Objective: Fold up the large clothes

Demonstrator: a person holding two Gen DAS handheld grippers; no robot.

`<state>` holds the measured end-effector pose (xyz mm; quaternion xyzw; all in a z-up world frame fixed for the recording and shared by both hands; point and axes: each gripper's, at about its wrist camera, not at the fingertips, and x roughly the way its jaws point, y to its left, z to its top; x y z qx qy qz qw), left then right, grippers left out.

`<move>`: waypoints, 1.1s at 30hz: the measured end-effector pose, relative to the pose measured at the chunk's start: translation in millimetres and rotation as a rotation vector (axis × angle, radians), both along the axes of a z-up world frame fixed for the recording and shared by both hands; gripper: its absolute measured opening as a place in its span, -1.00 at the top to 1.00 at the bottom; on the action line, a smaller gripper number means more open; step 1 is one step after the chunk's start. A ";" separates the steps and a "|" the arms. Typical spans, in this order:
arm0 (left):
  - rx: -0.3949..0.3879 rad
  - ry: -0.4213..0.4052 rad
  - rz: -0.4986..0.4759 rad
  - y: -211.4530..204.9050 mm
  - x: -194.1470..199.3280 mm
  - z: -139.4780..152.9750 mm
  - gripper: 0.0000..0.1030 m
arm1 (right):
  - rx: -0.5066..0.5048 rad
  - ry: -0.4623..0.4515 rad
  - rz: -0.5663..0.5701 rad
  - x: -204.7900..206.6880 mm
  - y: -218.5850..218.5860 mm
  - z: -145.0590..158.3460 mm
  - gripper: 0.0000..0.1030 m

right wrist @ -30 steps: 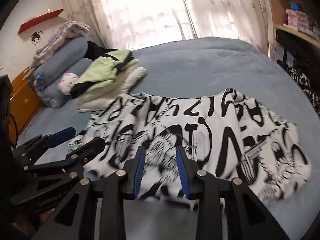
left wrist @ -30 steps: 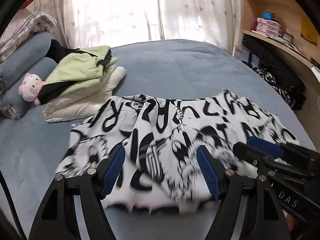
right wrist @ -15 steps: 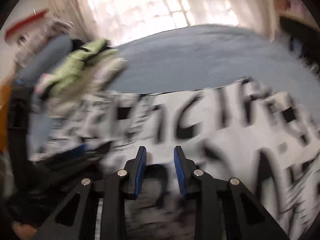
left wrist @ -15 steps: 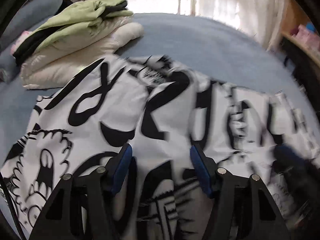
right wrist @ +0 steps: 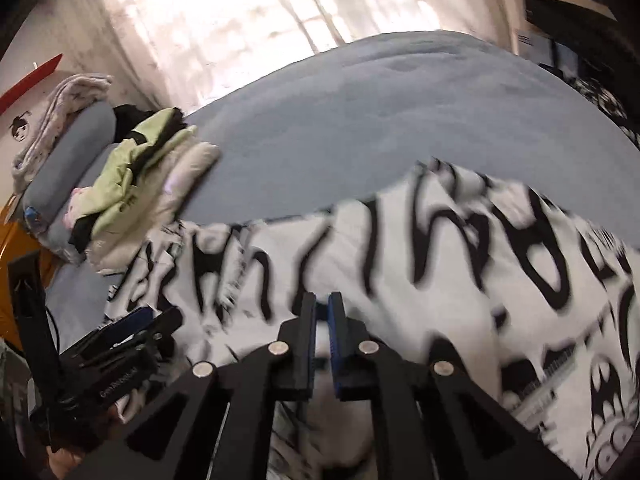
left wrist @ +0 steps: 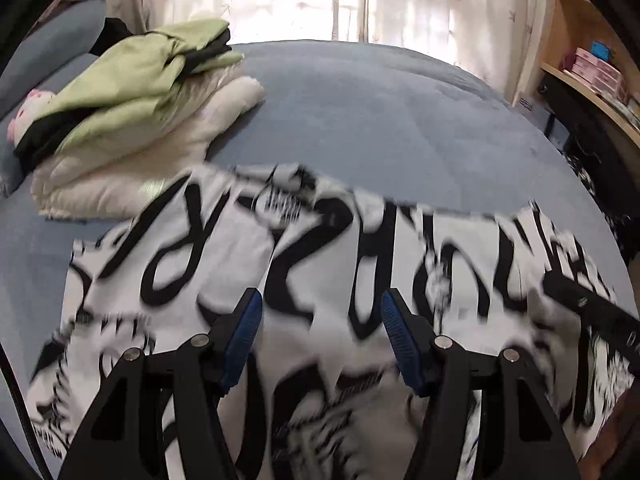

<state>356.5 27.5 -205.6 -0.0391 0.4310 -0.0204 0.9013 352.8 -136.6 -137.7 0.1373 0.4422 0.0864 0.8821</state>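
Observation:
A white garment [left wrist: 320, 240] with big black letters and cartoon faces lies spread across the blue bed [left wrist: 380, 112]. My left gripper [left wrist: 320, 300] hovers low over its middle, jaws open, blue pads wide apart with printed cloth below them. My right gripper [right wrist: 322, 304] is over the same garment [right wrist: 460, 280] further right, its jaws closing to a thin slit with white cloth bunched in it. The left gripper [right wrist: 132, 328] shows at the lower left of the right wrist view. Across the right of the left wrist view, the right gripper [left wrist: 588, 308] appears as a black bar.
A pile of folded clothes [left wrist: 140, 92], green and black on cream, sits at the garment's far left corner. Behind it are grey-blue pillows [left wrist: 68, 40] and a pink plush toy [left wrist: 28, 112]. Wooden shelves [left wrist: 592, 72] stand at the right; bare blanket [right wrist: 380, 120] stretches toward the curtained window.
Both grippers moved forward and down from the garment's near edge to over its middle. The right jaws narrowed from a clear gap to a slit; the left jaws narrowed slightly.

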 end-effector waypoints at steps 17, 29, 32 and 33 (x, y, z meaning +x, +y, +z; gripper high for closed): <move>0.091 -0.017 -0.065 9.0 39.1 -37.0 -0.23 | -0.034 0.025 -0.195 26.6 -107.2 -42.2 0.59; 0.054 0.018 -0.015 54.6 -4.6 4.0 -0.23 | -0.037 0.030 -0.228 -22.6 -114.6 -0.8 0.57; 0.071 0.043 0.012 62.9 -24.8 19.9 -0.23 | -0.026 0.035 -0.204 -36.1 -101.1 12.6 0.45; 0.083 0.050 0.021 64.6 -32.4 25.3 -0.23 | -0.018 0.032 -0.187 -42.5 -94.1 17.4 0.44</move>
